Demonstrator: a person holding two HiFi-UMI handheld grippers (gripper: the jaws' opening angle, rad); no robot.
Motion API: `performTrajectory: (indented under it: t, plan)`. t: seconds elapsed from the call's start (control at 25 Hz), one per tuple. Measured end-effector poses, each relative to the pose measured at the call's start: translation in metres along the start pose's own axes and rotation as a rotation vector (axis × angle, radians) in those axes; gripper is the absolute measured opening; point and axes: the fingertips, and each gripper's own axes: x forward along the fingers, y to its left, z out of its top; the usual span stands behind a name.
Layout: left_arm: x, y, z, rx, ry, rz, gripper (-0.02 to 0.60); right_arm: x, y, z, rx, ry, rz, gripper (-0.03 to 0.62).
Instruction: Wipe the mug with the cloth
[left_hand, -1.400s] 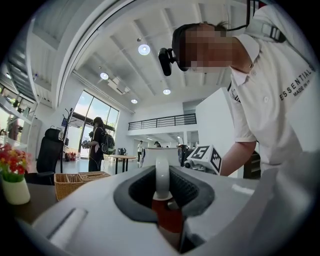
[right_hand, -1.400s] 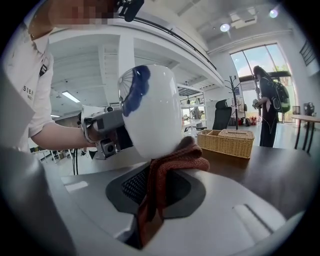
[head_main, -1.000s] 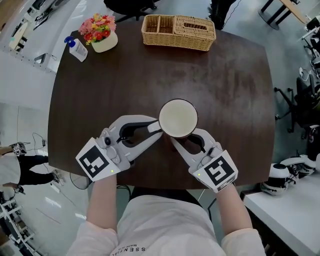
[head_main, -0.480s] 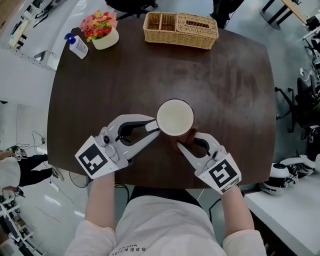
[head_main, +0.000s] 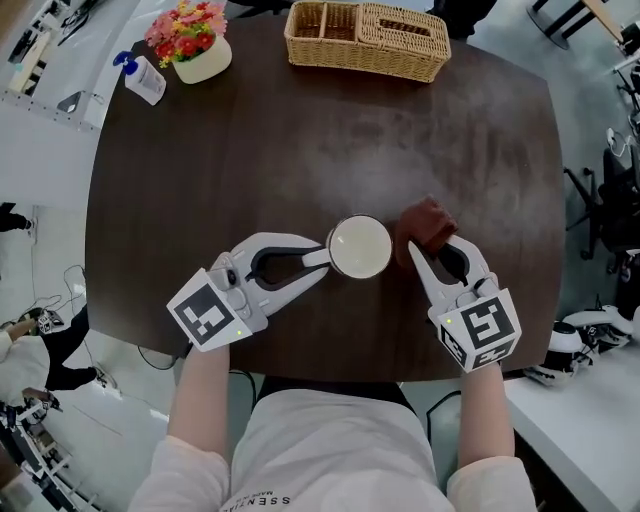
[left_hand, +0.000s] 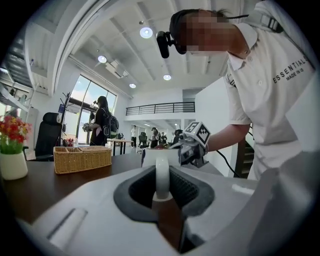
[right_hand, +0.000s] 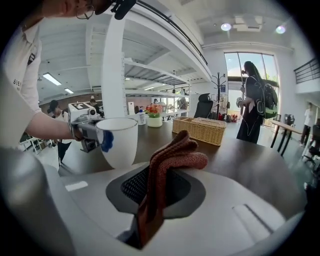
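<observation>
Tools loaded: mug steadied, cloth just off its side

Our left tool (head_main: 318, 260) is closed on the white handle (left_hand: 161, 175) of the mug (head_main: 360, 247). In the left gripper view that handle stands upright between the jaws. We judge this grip is meant to keep the mug from turning while it is wiped. Our right tool (head_main: 430, 252) is clamped on the brown cloth (head_main: 424, 224), with a folded wad bulging out past the tips — enough free fabric, we think, to press on the wall.

The mug is over the near middle of the tabletop (head_main: 300, 150); we cannot tell whether it rests there or is lifted. The cloth lies just beside the mug's right wall, and the right gripper view shows a gap between them — no wiping contact now.

Well beyond, at the far edge, stand a wicker basket (head_main: 365, 40), flowers (head_main: 185, 35) and a bottle (head_main: 140, 78).
</observation>
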Motion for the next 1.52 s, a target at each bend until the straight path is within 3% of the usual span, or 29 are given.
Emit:
performTrajectory:
  t: [0.24,0.44,0.72,0.88,1.08,1.36,1.52]
  plan:
    - [0.016,0.001,-0.027,-0.008,0.000,-0.014,0.071,0.011,-0.005,-0.004,-0.032,-0.017,-0.008,0.083]
    - [0.020,0.002,-0.047,0.058,0.033,-0.042,0.071,0.018,0.000,-0.018,-0.058,0.012,-0.007,0.083]
    - [0.014,0.006,-0.056,0.051,0.042,-0.058,0.071,0.024,0.015,-0.018,-0.057,0.001,0.029,0.083]
    - [0.011,0.011,-0.066,0.055,0.077,-0.029,0.073,0.031,0.022,-0.021,-0.037,0.010,0.045,0.083]
    - [0.007,0.019,-0.076,0.074,0.151,0.012,0.145,0.033,0.025,-0.019,-0.002,0.024,0.062,0.083]
    - [-0.003,0.011,-0.051,0.099,0.151,0.045,0.153,0.020,0.022,-0.015,0.057,0.036,0.031,0.083]
    - [-0.024,0.012,0.001,0.080,0.066,0.194,0.152,-0.004,0.025,0.002,0.052,0.002,-0.004,0.083]
